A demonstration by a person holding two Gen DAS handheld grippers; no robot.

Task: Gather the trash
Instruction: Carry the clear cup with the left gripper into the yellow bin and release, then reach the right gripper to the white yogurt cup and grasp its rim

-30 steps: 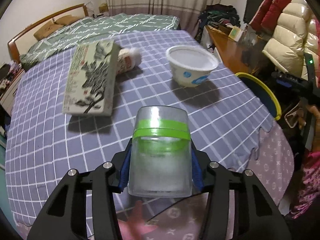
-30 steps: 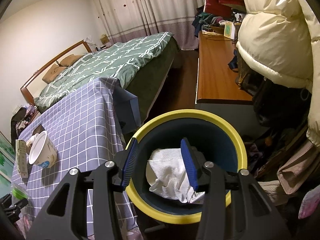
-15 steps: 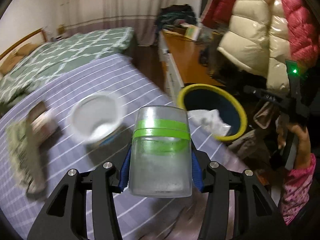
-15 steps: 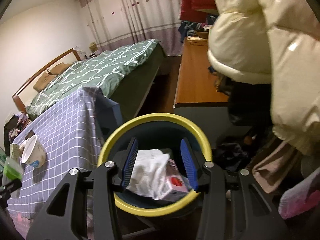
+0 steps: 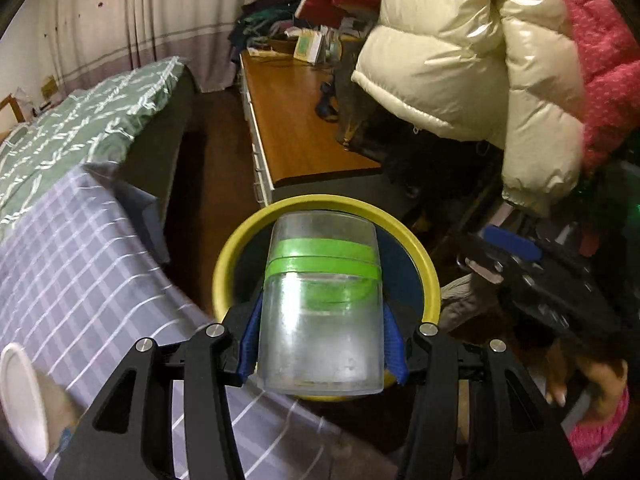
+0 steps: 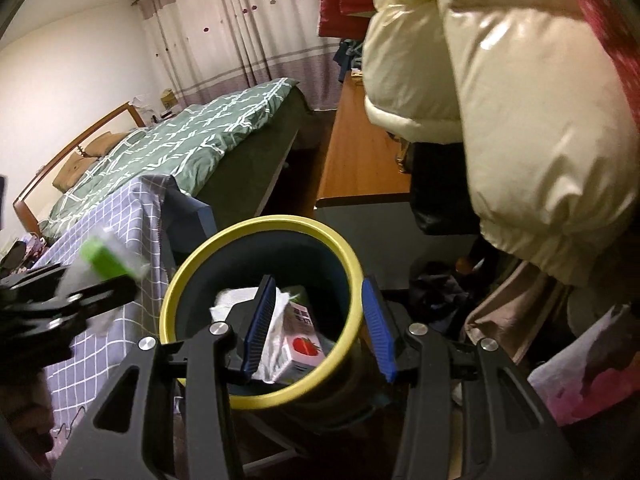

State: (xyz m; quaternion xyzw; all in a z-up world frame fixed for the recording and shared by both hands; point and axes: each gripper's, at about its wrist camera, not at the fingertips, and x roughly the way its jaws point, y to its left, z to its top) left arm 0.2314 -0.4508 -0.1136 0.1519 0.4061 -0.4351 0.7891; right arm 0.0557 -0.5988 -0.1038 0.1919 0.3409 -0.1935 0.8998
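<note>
- Left claw [image 5: 320, 344] pinching clear cup [image 5: 320, 308] with green band; a second ago it hung over the checked surface [image 5: 80, 264], now it sits in front of the yellow-rimmed bin [image 5: 428, 268].
- Release likely next.
- Right claw [image 6: 316, 324] spread, empty, above bin; tissue [image 6: 272, 344] and carton [image 6: 302, 340] already inside.
- White bowl [image 5: 20, 396] remains on surface, left of bin.

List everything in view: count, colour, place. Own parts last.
Plastic jar: one, clear with green band, held over the bin.
Trash bin: one, dark blue with yellow rim, on the floor beside the table.
White tissue: one, inside bin.
Strawberry carton: one, white-pink, inside bin.
White cup: one, on checked tablecloth.
Bed: one, green quilt, behind.
Wooden desk: one, brown.
Puffer jacket: one, cream, hanging at right.
Left tool: black, blue pads, shut on jar.
Right tool: black, blue pads, open, above bin.
</note>
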